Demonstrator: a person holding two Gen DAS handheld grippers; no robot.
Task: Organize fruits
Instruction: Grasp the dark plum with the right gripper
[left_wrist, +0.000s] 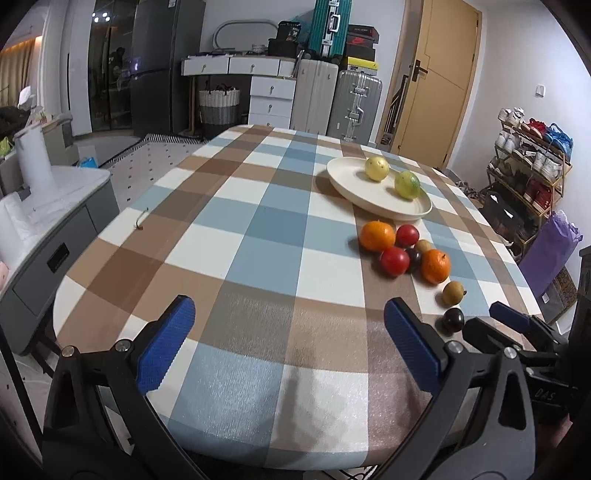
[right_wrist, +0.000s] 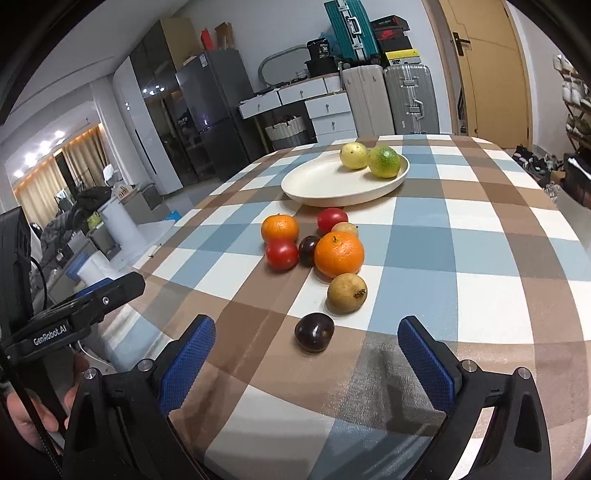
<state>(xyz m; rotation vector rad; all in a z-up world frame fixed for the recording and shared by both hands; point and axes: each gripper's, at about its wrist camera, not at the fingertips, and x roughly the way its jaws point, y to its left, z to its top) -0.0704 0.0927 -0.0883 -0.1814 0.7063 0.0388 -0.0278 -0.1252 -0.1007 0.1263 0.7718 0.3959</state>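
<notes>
A cream plate (right_wrist: 317, 181) on the checked table holds a yellow fruit (right_wrist: 353, 155) and a green fruit (right_wrist: 384, 161). In front of it lie two oranges (right_wrist: 339, 254) (right_wrist: 279, 228), two red fruits (right_wrist: 282, 254) (right_wrist: 332, 219), brown fruits (right_wrist: 347, 293) and dark plums (right_wrist: 314, 332) (right_wrist: 308, 250). My right gripper (right_wrist: 306, 354) is open and empty, its jaws either side of the nearest plum, just short of it. My left gripper (left_wrist: 288, 332) is open and empty over the table's near edge, left of the fruit (left_wrist: 394, 261). The plate also shows in the left wrist view (left_wrist: 347, 181).
The table (left_wrist: 258, 240) drops off at its near and left edges. A grey cabinet (left_wrist: 48, 236) stands to the left. Suitcases (left_wrist: 356, 103), white drawers and a door stand behind; a shoe rack (left_wrist: 528, 173) is at the right.
</notes>
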